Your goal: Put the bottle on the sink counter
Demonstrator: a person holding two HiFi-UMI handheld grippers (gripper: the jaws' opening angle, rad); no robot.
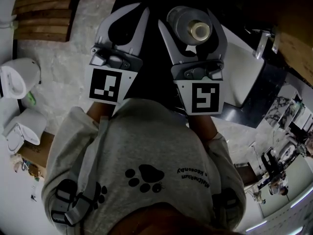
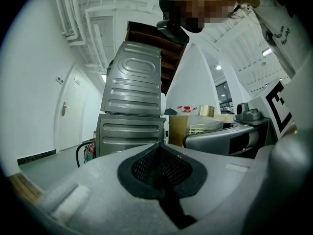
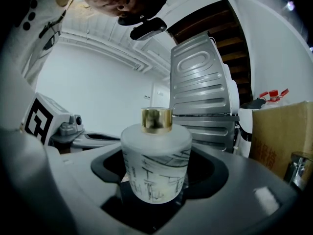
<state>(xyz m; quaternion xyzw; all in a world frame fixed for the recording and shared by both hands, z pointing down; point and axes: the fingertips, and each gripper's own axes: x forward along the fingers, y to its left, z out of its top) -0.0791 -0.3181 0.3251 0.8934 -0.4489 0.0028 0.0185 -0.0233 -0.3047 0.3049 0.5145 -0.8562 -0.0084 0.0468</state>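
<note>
Frosted glass bottle point(image 3: 155, 151), gold cap point(image 3: 156, 120): likely stiff, weighty, breakable, slick. Clamped around wide body between fingers of right gripper point(image 3: 159, 169); left gripper point(image 2: 159, 153) fingers together, empty.

The head view looks steeply down from above the person's shoulders, with the left gripper point(image 1: 137, 11) at 11 o'clock and the right gripper point(image 1: 190, 21) at 1 o'clock. Each gripper view rides low on its gripper and faces level along the jaws, which fill 6 o'clock; the bottle point(image 3: 155, 163) stands very near the right lens. Both gripper views share the stacked machines point(image 2: 132, 97) and box point(image 2: 178, 129), and each catches the other gripper, at 3 o'clock in the left, 9 o'clock in the right.
</note>
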